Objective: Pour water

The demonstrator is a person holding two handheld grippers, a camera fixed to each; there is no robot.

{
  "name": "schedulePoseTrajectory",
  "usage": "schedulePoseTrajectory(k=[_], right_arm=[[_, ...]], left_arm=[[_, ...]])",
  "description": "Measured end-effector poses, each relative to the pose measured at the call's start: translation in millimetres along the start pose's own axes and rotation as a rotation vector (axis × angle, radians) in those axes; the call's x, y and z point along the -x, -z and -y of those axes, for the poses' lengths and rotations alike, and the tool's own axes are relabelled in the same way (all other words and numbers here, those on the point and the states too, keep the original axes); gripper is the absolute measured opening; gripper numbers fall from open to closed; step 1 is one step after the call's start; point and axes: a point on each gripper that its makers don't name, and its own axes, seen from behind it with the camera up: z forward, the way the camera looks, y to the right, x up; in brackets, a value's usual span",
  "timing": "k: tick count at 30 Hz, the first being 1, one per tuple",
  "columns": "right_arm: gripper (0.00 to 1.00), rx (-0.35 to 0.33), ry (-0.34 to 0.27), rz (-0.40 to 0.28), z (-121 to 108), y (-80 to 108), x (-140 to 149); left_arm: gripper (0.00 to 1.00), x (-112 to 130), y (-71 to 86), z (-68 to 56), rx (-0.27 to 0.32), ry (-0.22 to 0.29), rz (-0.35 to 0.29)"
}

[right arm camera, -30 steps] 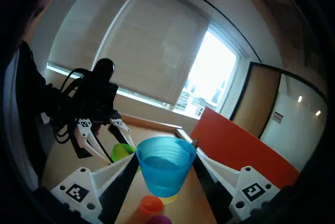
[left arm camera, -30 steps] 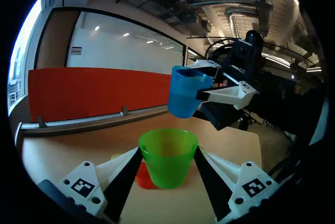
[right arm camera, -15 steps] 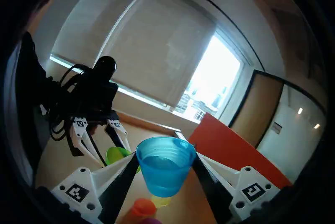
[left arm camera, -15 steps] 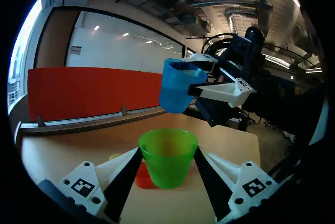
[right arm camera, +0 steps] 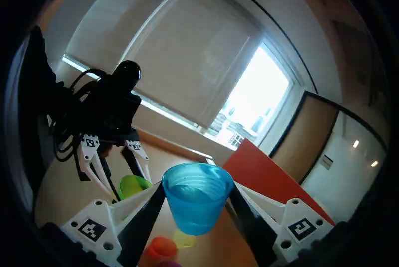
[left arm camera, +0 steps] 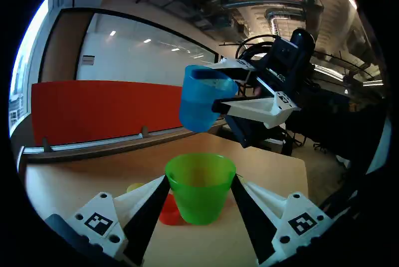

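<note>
The right tool (right arm camera: 197, 190) pinches the blue cup (left arm camera: 201, 98) between both fingers; water shows inside it in the right gripper view. The left tool (left arm camera: 200, 181) pinches the green cup (left arm camera: 200, 194) the same way, held just above the table (left arm camera: 279, 167).

Change over the last second: in the left gripper view the blue cup has risen and shifted left. It now hangs above the green cup and slightly left of its centre, the two well apart. The green cup has not moved within its tool.

No water is leaving the blue cup. Judgement: the carry is nearly complete and the pour has not begun. The next move calls for lowering the blue rim toward the green cup, then tipping slowly to avoid spilling onto the table.
</note>
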Motion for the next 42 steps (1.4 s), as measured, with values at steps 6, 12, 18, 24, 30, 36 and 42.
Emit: schedulePoseTrajectory(k=[6,12,18,24,30,36,42], right_arm=[[0.91,0.005,0.05,-0.005,-2.9,-2.4,-3.8],[0.91,0.008,0.099,-0.002,-2.5,-4.5,-4.9],[0.91,0.009,0.138,0.0,-1.0,-5.3,-6.5],[0.91,0.014,0.165,-0.003,-4.8,-5.9,-9.1],[0.91,0.013,0.196,-0.003,-6.6,-6.6,-12.1],[0.91,0.012,0.222,0.0,-7.4,-6.8,-13.9],[0.91,0.011,0.253,0.003,-8.1,-7.6,-15.3]], left_arm=[[0.86,-0.4,0.1,-5.4,0.012,-0.005,0.002],[0.86,2.0,-1.0,-8.9,0.021,-0.015,0.007],[0.86,1.9,-1.2,-11.8,0.026,-0.03,0.003],[0.86,0.3,-1.8,-12.8,0.027,-0.04,-0.015],[0.86,-0.7,-2.5,-13.4,0.02,-0.06,-0.033],[0.86,-2.3,-2.6,-14.4,0.019,-0.07,-0.047],[0.86,-5.7,-1.5,-16.5,0.02,-0.085,-0.065]])
